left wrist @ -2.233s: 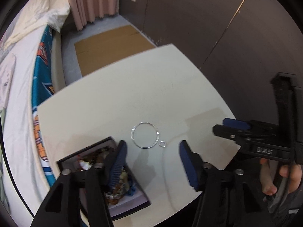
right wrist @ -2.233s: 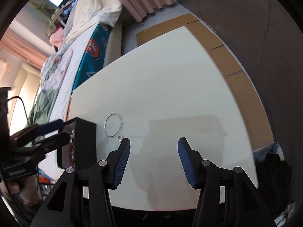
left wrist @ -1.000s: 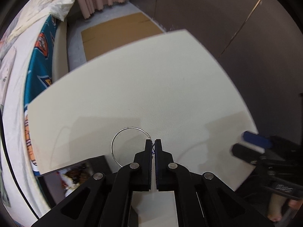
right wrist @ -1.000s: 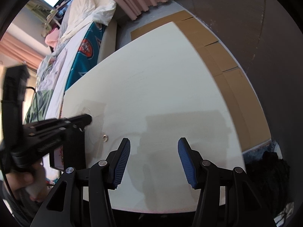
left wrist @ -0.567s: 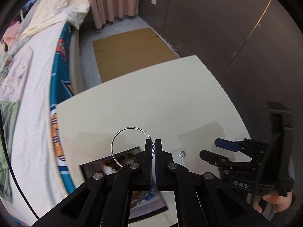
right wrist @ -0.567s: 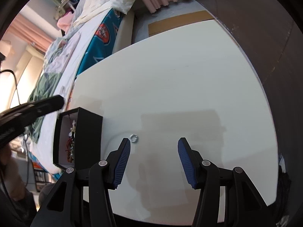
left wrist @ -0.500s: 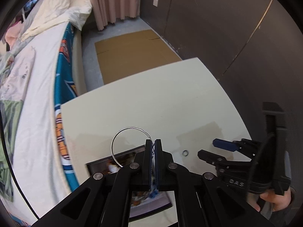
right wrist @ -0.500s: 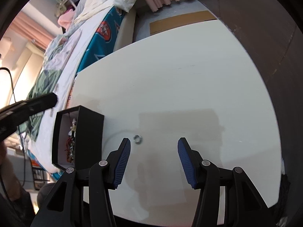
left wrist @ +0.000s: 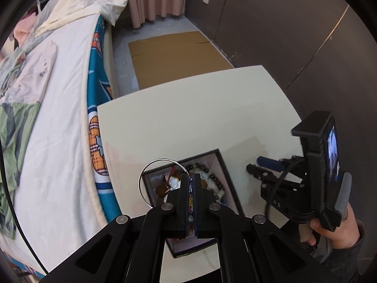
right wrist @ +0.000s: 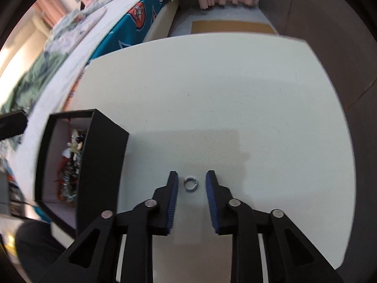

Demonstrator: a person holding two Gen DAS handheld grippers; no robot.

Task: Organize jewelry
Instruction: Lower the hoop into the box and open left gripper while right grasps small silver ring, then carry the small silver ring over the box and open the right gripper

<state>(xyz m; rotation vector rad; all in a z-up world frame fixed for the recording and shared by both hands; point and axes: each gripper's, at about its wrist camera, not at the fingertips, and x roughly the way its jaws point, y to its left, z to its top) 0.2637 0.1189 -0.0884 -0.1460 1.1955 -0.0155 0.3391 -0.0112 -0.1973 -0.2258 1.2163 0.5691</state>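
My left gripper (left wrist: 191, 176) is shut on a thin silver bangle (left wrist: 141, 184) and holds it above the open black jewelry box (left wrist: 225, 165), which holds several beaded pieces. The box also shows in the right wrist view (right wrist: 103, 151), standing at the table's left side. My right gripper (right wrist: 190, 176) is open, partly narrowed, low over the white table (right wrist: 223, 89). A small silver ring (right wrist: 190, 184) lies on the table between its blue pads (right wrist: 173, 188), touching neither. The right gripper also shows in the left wrist view (left wrist: 259, 165), right of the box.
A bed with white sheets and a teal patterned cover (left wrist: 94, 94) runs along the table's left side. Cardboard (left wrist: 176, 52) lies on the floor beyond the table. A dark wall (left wrist: 282, 35) stands to the right.
My left gripper has carried the bangle from beside the box to above it. My right gripper has dropped towards the table, narrowed, and now straddles the small ring.
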